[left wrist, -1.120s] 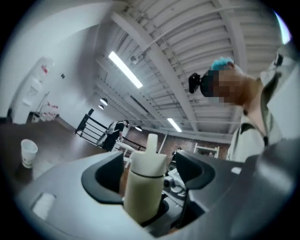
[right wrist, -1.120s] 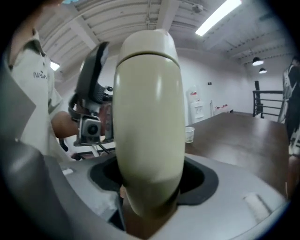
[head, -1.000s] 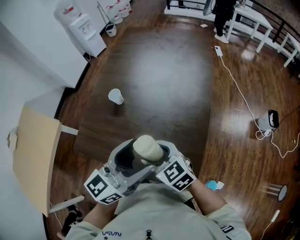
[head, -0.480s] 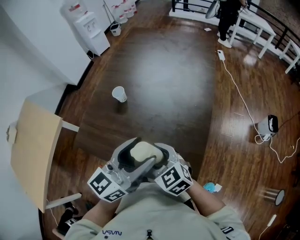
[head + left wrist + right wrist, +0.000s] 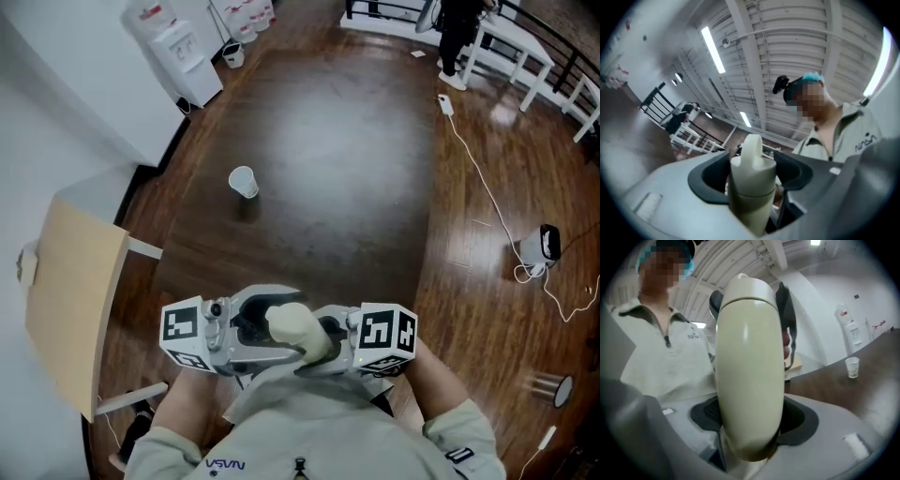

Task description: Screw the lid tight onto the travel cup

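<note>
Travel cup (image 5: 298, 330) now closer to the shirt (image 5: 309, 422) with "NASA" print.

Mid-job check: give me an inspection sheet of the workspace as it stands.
Surface: dark brown wooden table.
Job's things: cream travel cup held off the table, loop-handled lid seated, tightness cannot tell.
Clutter: white paper cup upright on the table.
Grippers: left gripper shut on the cup's lid end, jaws just eased open slightly; right gripper shut on its body.
Cables: white cable on the floor.
Surroundings: white water dispenser, pale wooden-topped stand.
</note>
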`<state>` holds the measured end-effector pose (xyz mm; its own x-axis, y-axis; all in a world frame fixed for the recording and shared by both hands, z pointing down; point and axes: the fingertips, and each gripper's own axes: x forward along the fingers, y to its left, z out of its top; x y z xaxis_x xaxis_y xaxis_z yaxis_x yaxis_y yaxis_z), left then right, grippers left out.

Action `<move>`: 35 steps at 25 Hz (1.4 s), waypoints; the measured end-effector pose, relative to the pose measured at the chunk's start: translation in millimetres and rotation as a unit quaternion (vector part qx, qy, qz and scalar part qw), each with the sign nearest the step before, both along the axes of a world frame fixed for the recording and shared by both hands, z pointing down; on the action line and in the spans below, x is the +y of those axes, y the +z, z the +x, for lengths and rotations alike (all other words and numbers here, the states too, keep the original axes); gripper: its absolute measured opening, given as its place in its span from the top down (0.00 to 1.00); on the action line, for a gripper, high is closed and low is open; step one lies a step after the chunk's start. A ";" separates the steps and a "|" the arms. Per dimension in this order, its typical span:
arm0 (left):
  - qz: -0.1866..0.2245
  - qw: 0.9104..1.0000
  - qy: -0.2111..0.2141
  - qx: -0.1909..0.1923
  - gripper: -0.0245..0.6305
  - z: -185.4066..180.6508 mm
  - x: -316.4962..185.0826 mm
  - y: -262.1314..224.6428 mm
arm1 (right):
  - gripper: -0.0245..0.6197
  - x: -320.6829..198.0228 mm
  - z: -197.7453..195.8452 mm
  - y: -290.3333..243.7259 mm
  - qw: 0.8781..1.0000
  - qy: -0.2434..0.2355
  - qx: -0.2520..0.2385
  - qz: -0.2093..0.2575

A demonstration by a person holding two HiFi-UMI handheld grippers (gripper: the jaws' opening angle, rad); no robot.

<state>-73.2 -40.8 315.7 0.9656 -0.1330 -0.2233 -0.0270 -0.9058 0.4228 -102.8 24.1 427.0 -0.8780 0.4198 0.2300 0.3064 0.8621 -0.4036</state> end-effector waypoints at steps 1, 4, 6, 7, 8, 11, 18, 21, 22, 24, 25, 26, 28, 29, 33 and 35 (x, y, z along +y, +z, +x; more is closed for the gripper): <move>-0.005 0.999 0.035 0.014 0.50 1.0 4.3 -3.2 | 0.49 8.8 1.4 -6.4 0.999 -0.031 -0.015 -0.020; -0.025 0.991 0.119 0.056 0.50 1.8 11.5 -13.6 | 0.49 27.1 2.8 -24.8 0.991 -0.102 -0.056 -0.070; -0.036 0.985 0.151 0.079 0.50 1.2 12.8 -18.6 | 0.49 32.9 0.4 -32.1 0.986 -0.126 -0.072 -0.083; -0.040 0.983 0.159 0.087 0.50 0.8 13.1 -19.9 | 0.49 34.4 -1.5 -33.5 0.985 -0.130 -0.074 -0.082; -0.042 0.981 0.164 0.091 0.50 0.4 13.4 -20.6 | 0.49 35.1 -3.4 -33.8 0.985 -0.132 -0.073 -0.078; -0.041 0.981 0.163 0.096 0.50 -1.0 13.4 -20.9 | 0.49 34.2 -6.2 -31.6 0.988 -0.128 -0.064 -0.065; -0.018 0.995 0.071 0.066 0.47 -1.4 -7.3 -14.7 | 0.49 3.6 -11.6 -18.5 0.998 -0.039 -0.033 -0.040; -0.012 0.999 -0.019 0.043 0.42 -9.2 -24.2 -8.5 | 0.49 -21.3 -14.1 -11.2 0.999 0.031 -0.010 -0.016; -0.014 0.998 -0.054 0.036 0.42 -12.9 -30.4 -4.7 | 0.49 -30.6 -14.8 -7.6 0.998 0.058 0.001 -0.002; -0.022 0.991 -0.127 0.029 0.42 -21.6 -40.6 3.3 | 0.49 -49.0 -16.1 0.6 0.993 0.112 0.027 0.034; -0.024 0.987 -0.160 0.026 0.42 -26.0 -43.6 6.3 | 0.49 -57.8 -16.7 4.5 0.988 0.139 0.041 0.055; -0.024 0.982 -0.188 0.022 0.42 -29.5 -45.0 8.2 | 0.49 -66.2 -17.0 7.9 0.982 0.165 0.054 0.074; -0.014 0.973 -0.230 0.005 0.42 -32.3 -43.8 9.2 | 0.49 -81.8 -16.6 13.3 0.967 0.216 0.076 0.109; -0.006 0.969 -0.245 -0.005 0.42 -32.0 -42.3 8.8 | 0.49 -89.0 -15.9 15.9 0.959 0.240 0.087 0.127; 0.014 0.956 -0.291 -0.039 0.42 -29.1 -40.2 6.8 | 0.49 -115.3 -12.0 22.6 0.917 0.317 0.124 0.207; 0.018 0.950 -0.308 -0.049 0.42 -28.5 -41.1 7.3 | 0.49 -123.1 -11.7 23.6 0.899 0.344 0.135 0.236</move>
<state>-101.6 -81.9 323.0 0.7229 -0.6743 -0.1508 -0.5954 -0.7186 0.3594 -114.5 -99.0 450.6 -0.7780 -0.4010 0.4836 -0.4186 0.9049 0.0769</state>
